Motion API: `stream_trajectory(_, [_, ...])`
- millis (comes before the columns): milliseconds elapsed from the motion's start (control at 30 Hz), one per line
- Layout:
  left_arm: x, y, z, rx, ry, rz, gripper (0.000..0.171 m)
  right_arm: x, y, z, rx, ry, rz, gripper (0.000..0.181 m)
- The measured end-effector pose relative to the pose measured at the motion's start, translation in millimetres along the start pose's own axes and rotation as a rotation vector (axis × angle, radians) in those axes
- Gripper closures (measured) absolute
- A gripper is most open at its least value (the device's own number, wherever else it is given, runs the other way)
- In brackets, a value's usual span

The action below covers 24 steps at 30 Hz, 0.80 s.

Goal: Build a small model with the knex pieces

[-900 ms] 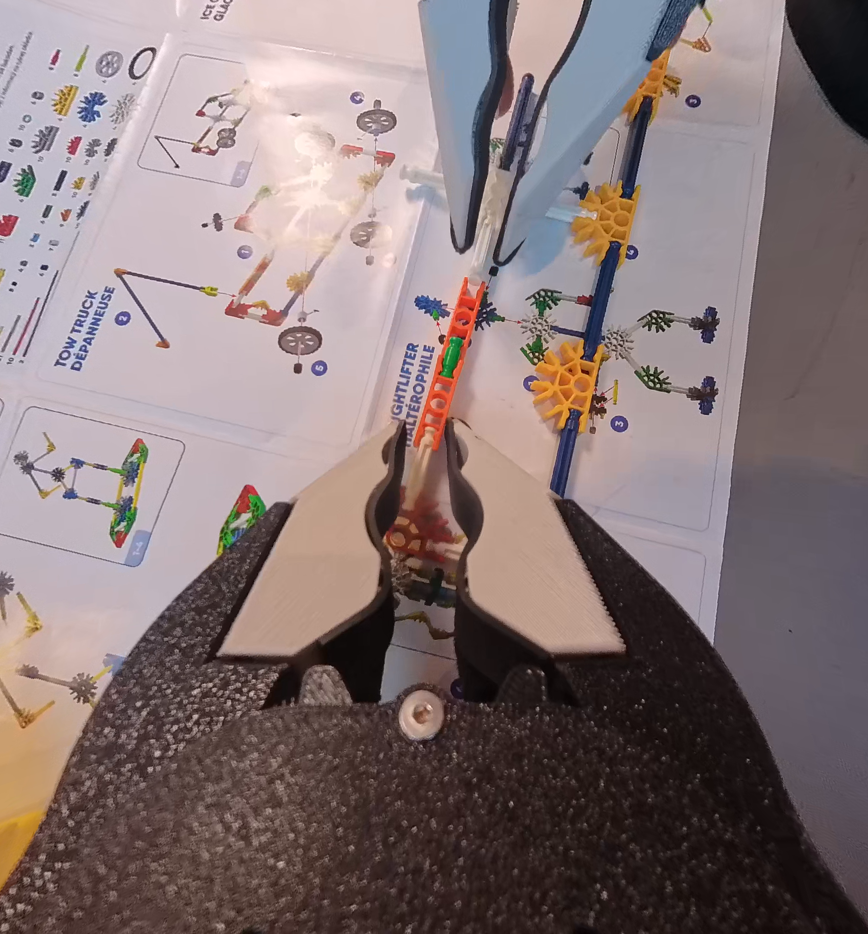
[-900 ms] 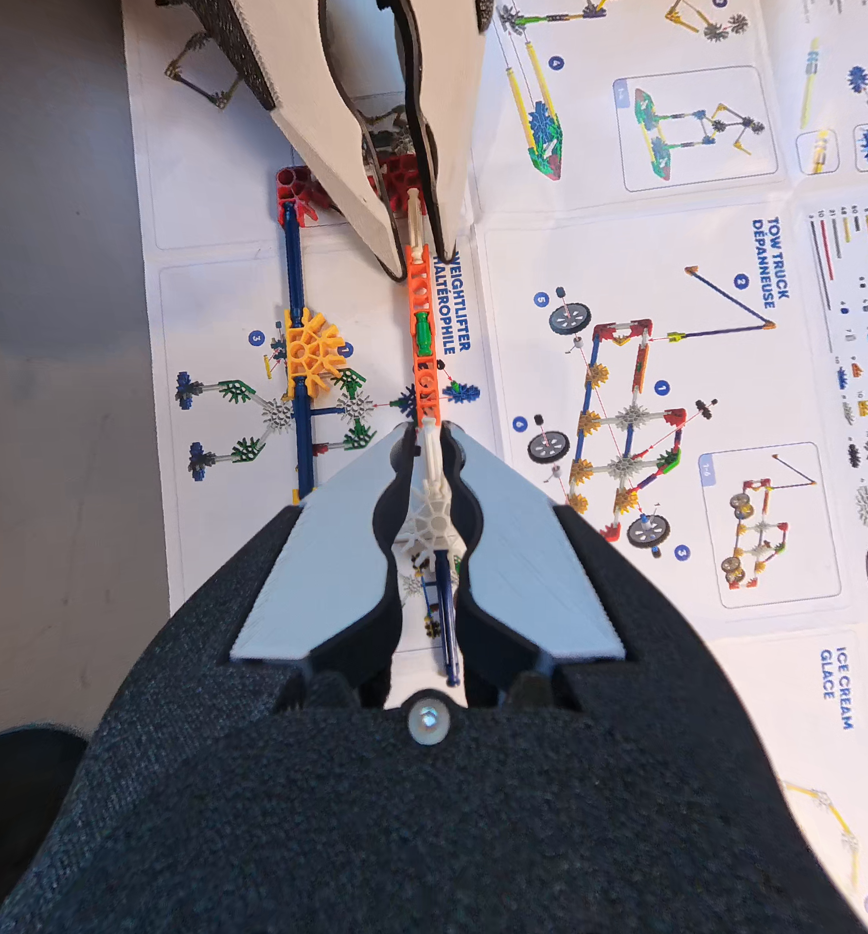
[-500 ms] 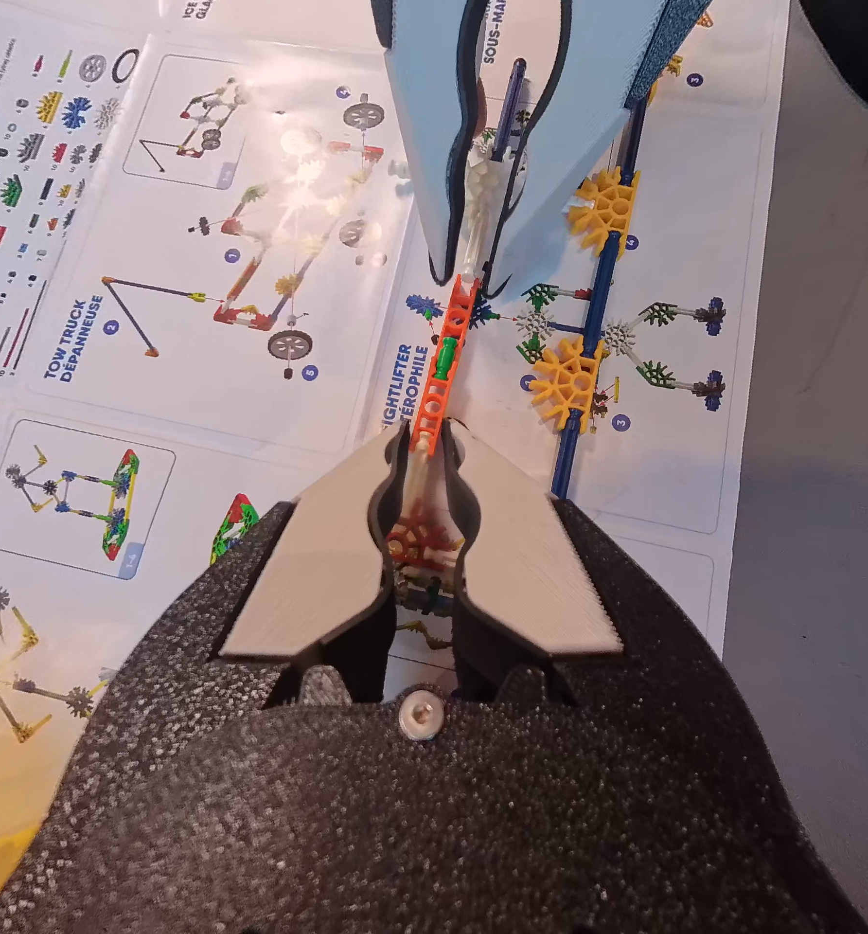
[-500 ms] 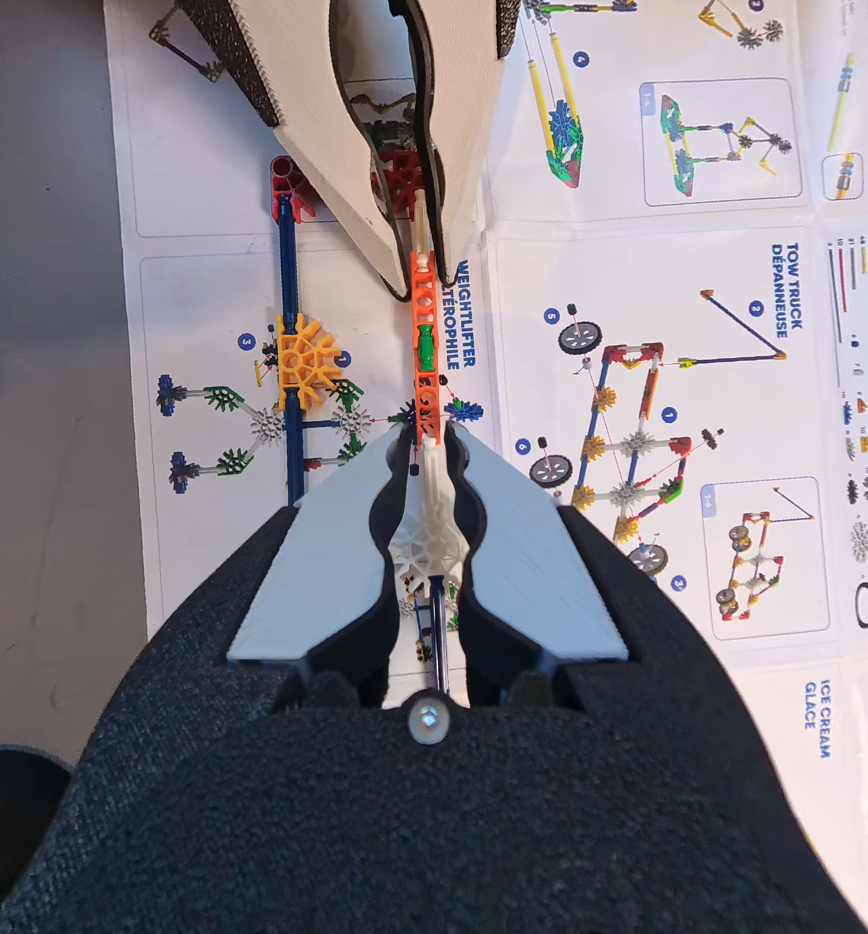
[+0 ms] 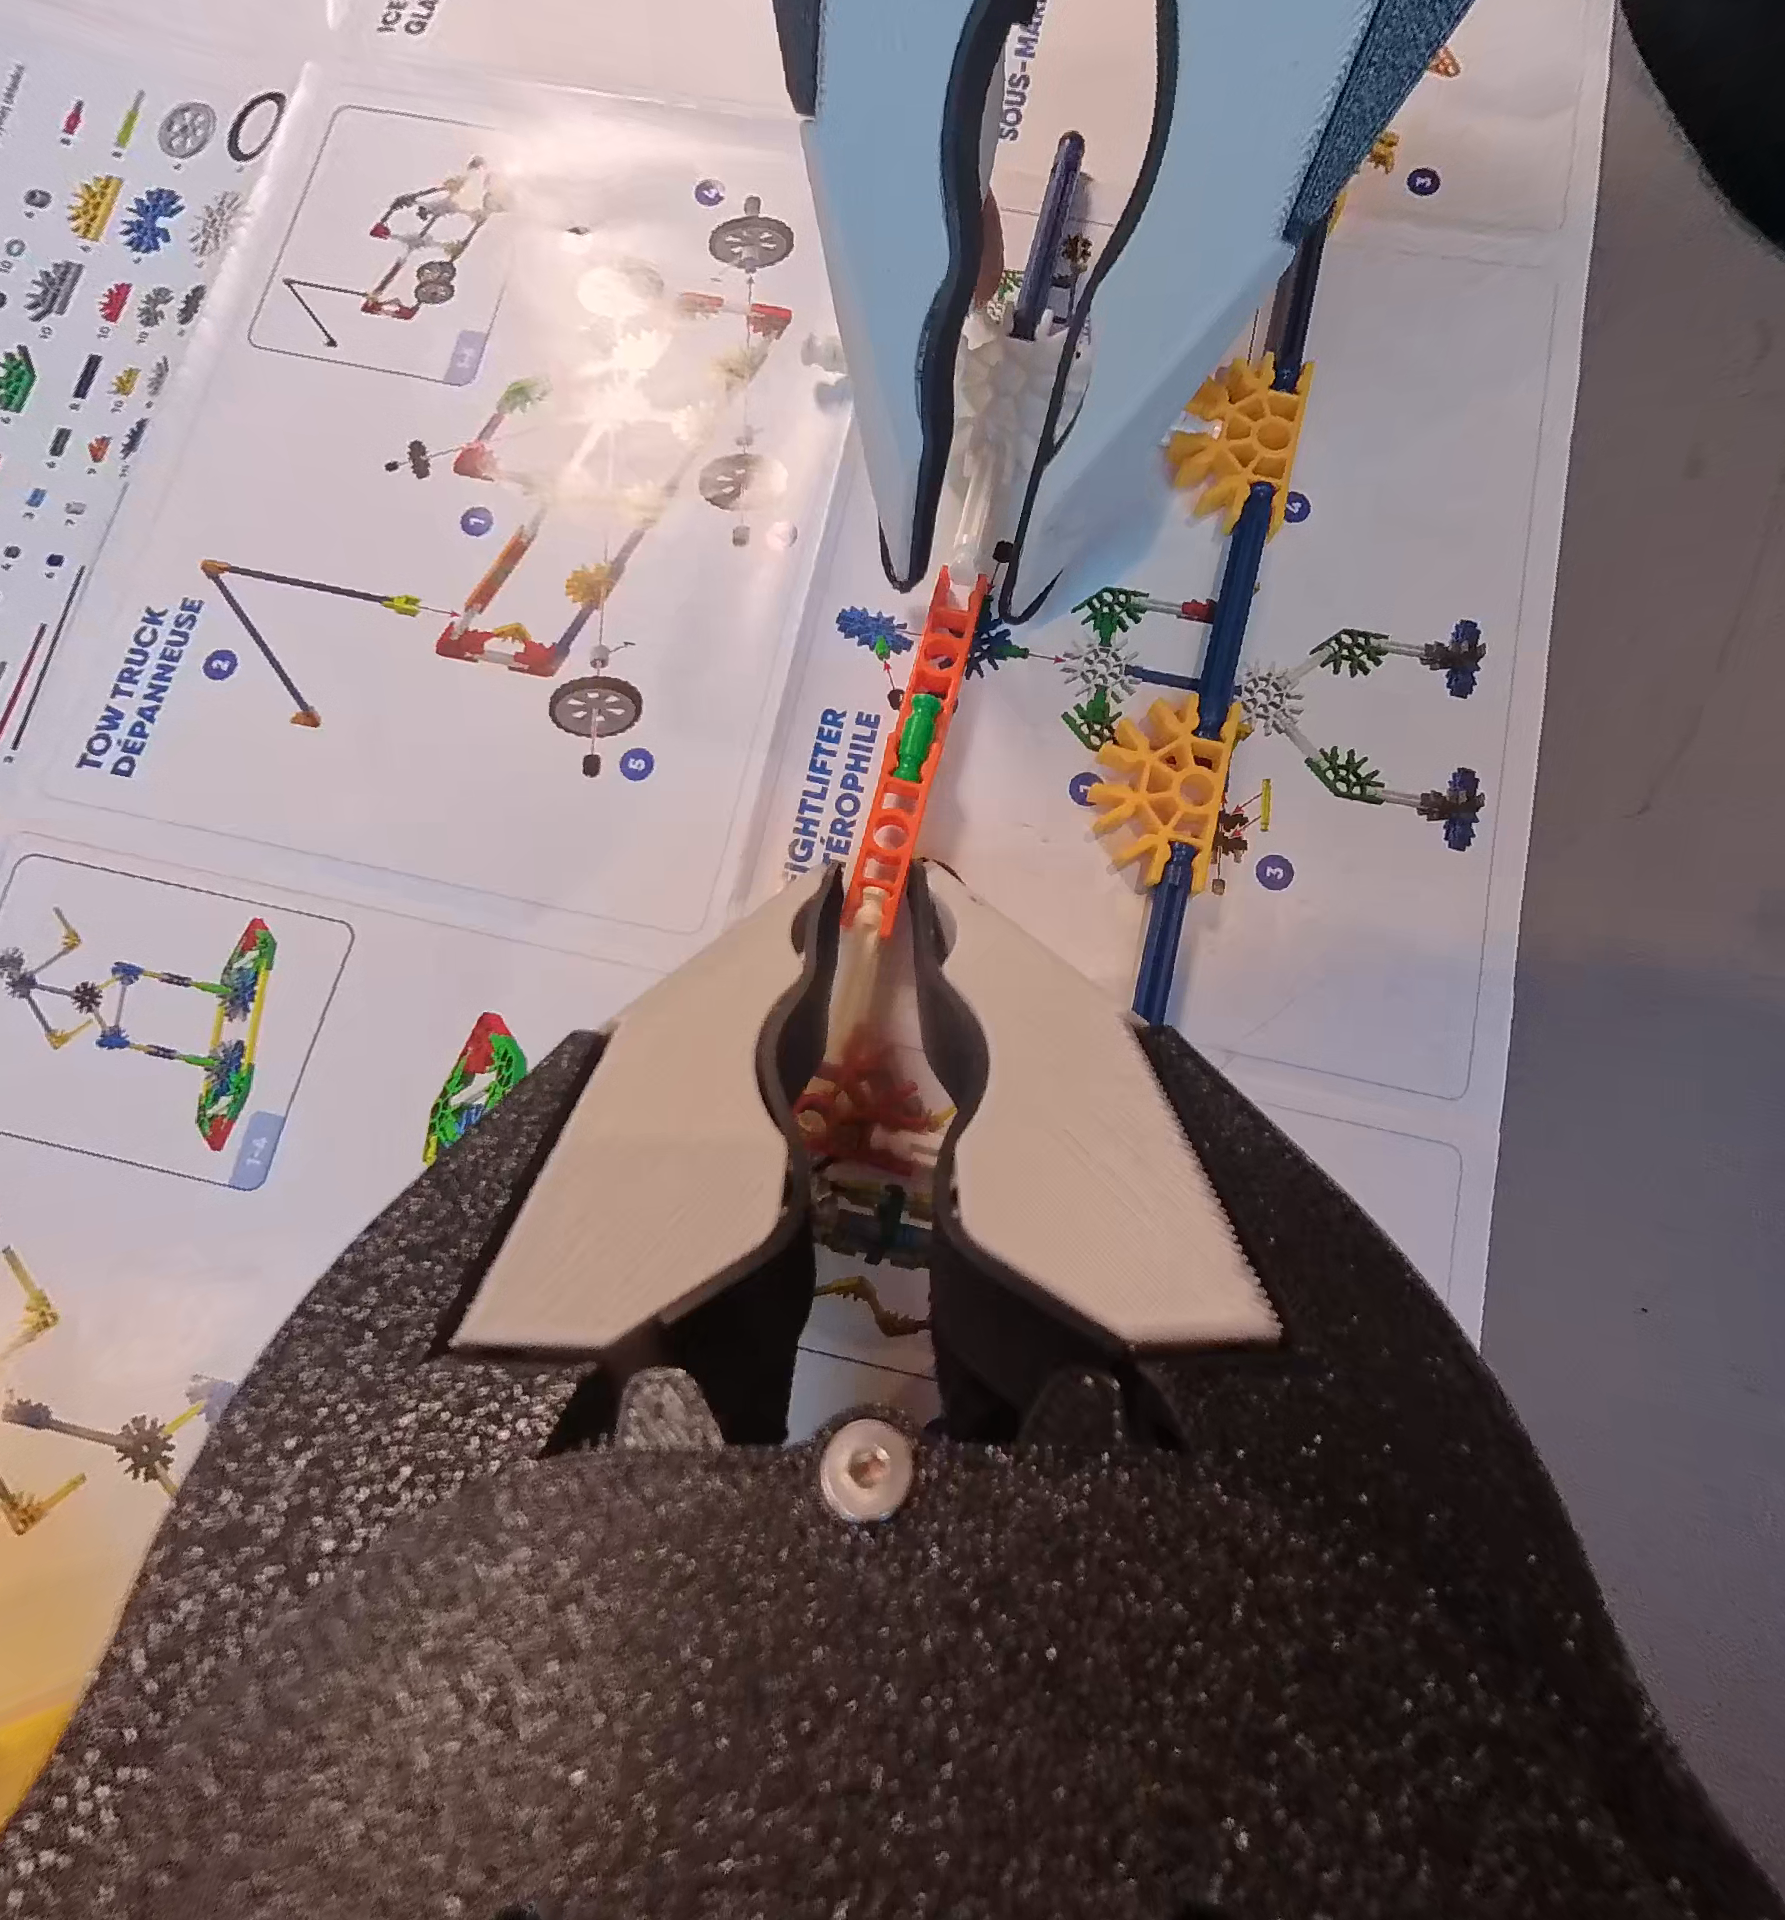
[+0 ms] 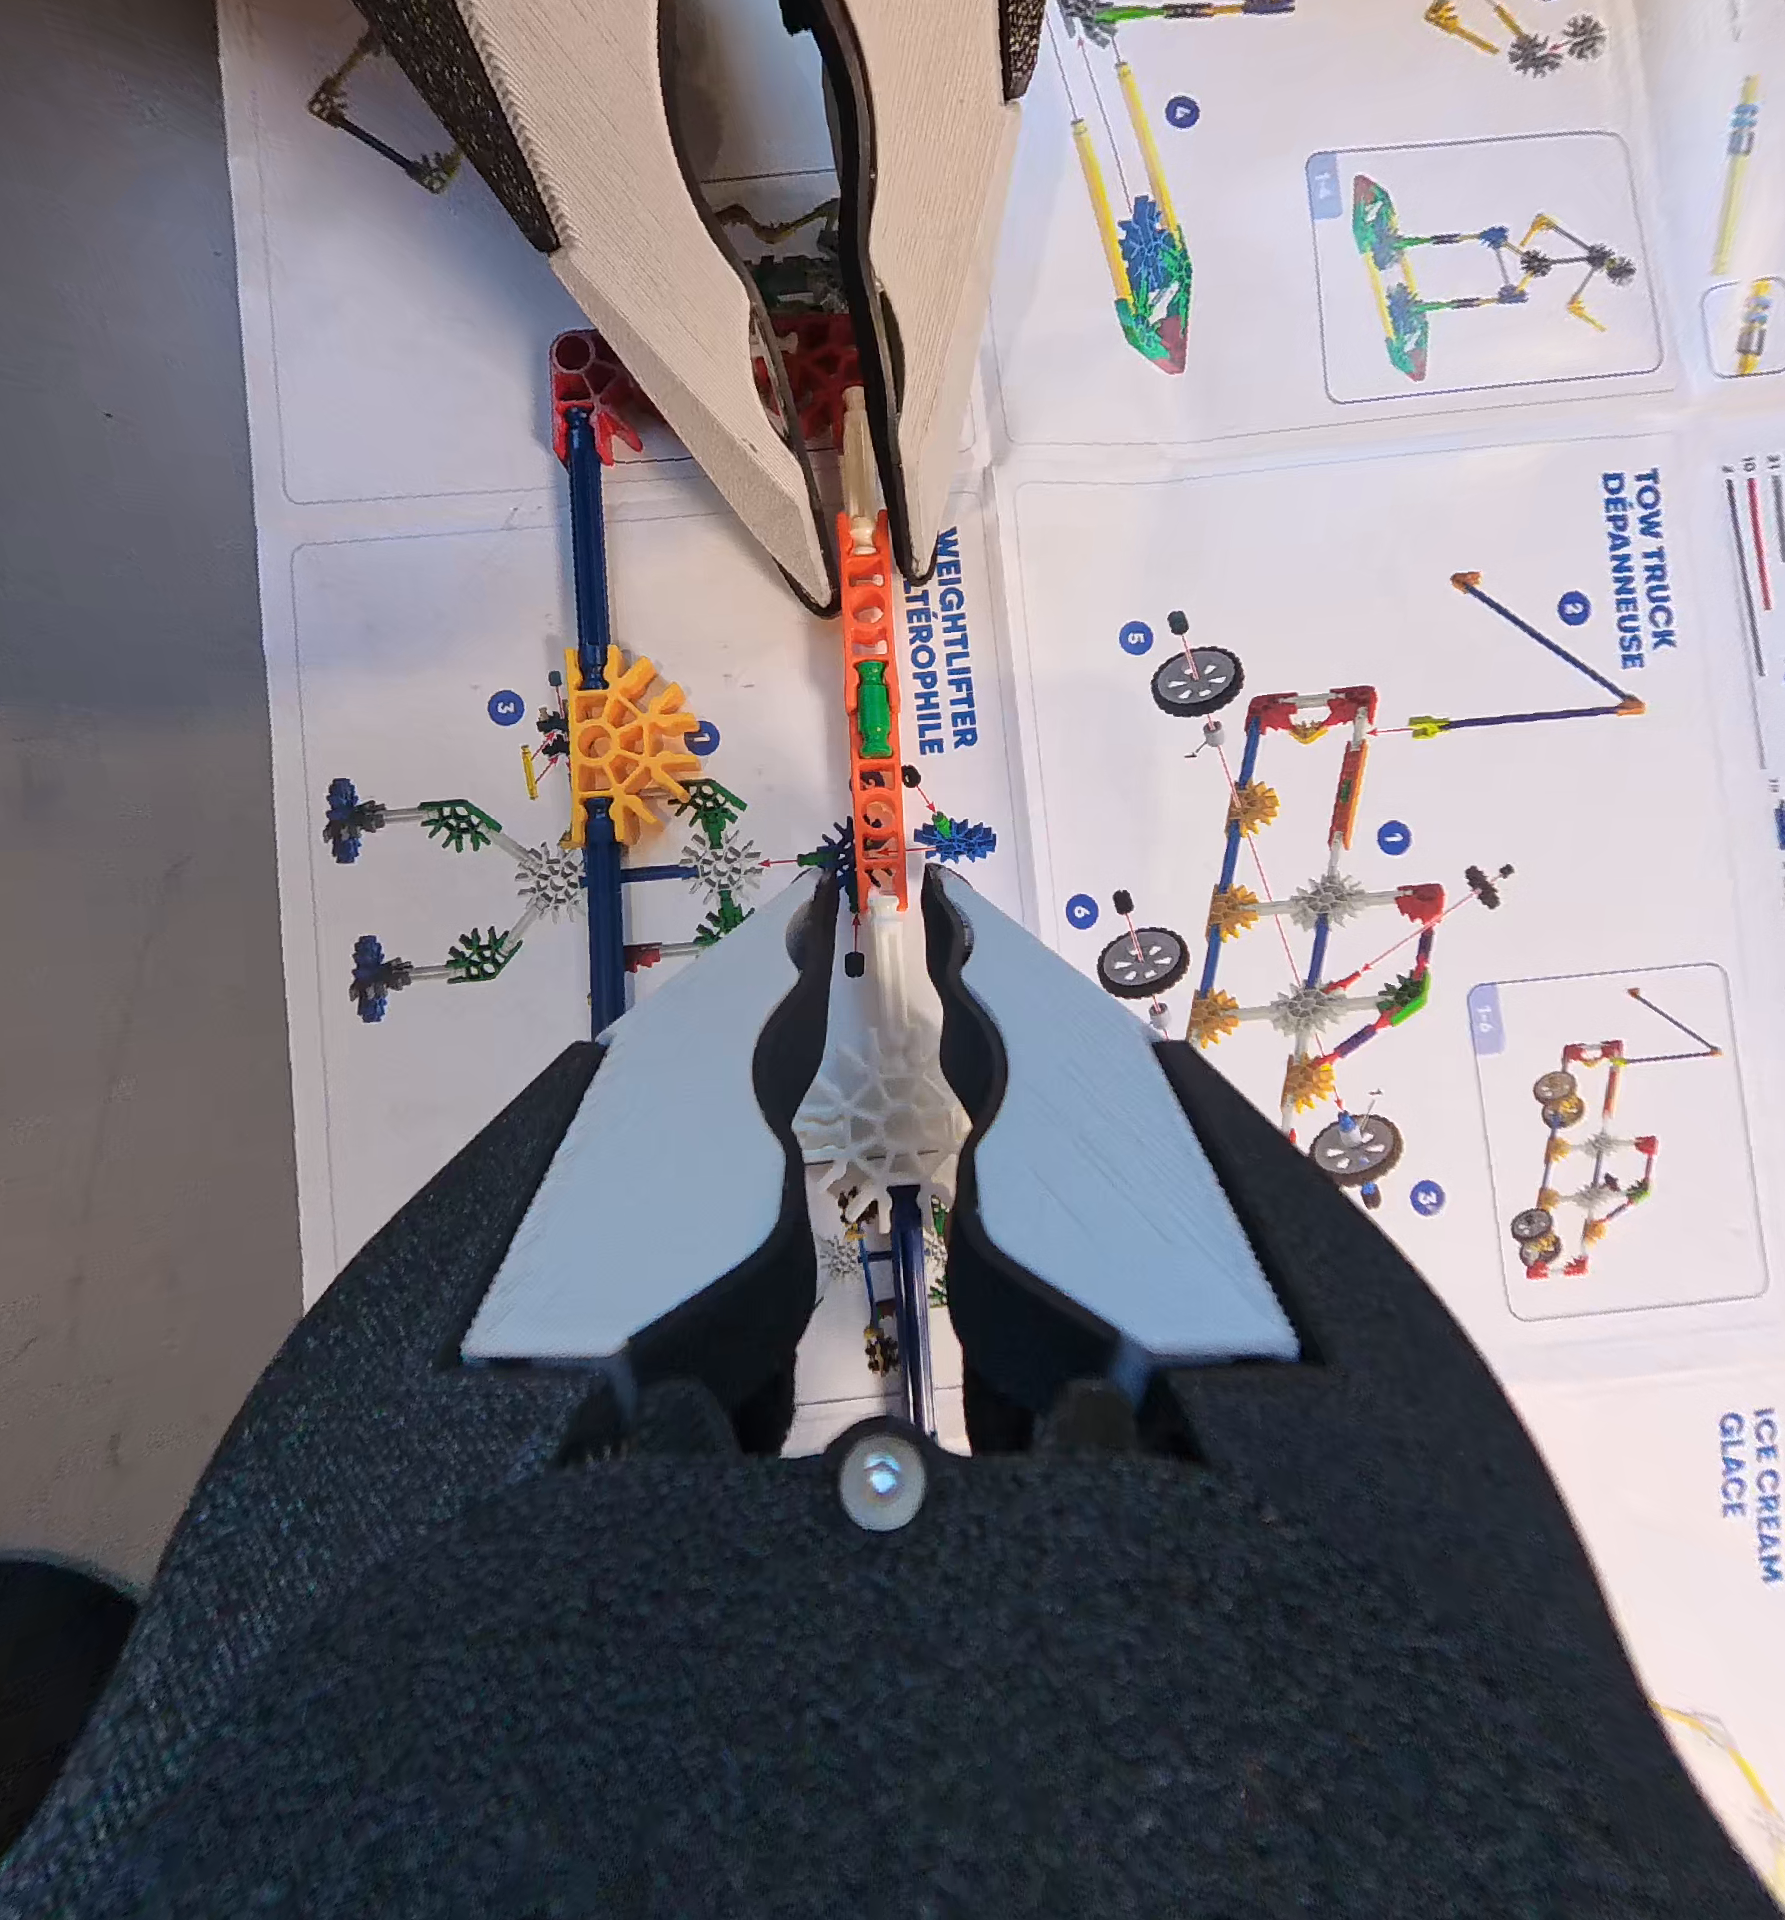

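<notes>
An orange ladder-shaped connector [image 5: 914, 738] with a small green rod clipped in it spans the gap between my two grippers, over a printed instruction sheet [image 5: 555, 831]. My left gripper [image 5: 872, 883] is shut on a pale rod [image 5: 857, 977] that runs from the orange piece's near end to a red connector [image 5: 867, 1101] between the jaws. My right gripper [image 6: 872, 883] is shut on a white rod and white snowflake connector [image 6: 877, 1122] at the other end of the orange connector [image 6: 872, 707]; a blue rod trails behind. Each gripper shows in the other's view, the right one [image 5: 955, 592] and the left one [image 6: 862, 582].
A long blue rod [image 6: 597, 582] with yellow connectors [image 6: 623, 743] and a red end connector [image 6: 587, 384] lies on the sheet beside the held piece; it also shows in the left wrist view [image 5: 1236, 582]. A grey tabletop [image 6: 88, 831] lies past the sheet's edge. A dark object [image 5: 1750, 104] sits in the corner. Tip to tip, the grippers are about 6 cm apart.
The right gripper has moved slightly closer to the orange connector's end. Both grippers stay shut on the same pieces and the assembly stays in line between them.
</notes>
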<state>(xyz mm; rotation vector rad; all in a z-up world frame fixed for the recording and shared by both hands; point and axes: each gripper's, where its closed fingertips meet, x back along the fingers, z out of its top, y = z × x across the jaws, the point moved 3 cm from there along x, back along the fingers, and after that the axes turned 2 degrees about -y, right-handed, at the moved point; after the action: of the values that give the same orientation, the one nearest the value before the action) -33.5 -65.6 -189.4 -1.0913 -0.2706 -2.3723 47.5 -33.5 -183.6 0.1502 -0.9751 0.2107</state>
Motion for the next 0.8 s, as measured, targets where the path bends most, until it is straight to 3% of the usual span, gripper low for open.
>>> stream_trajectory(800, [-0.4, -0.2, -0.5, 0.030, 0.019, -0.016, 0.161, 4.8, 5.1, -7.9, -0.015, 0.001, 0.031, 0.167])
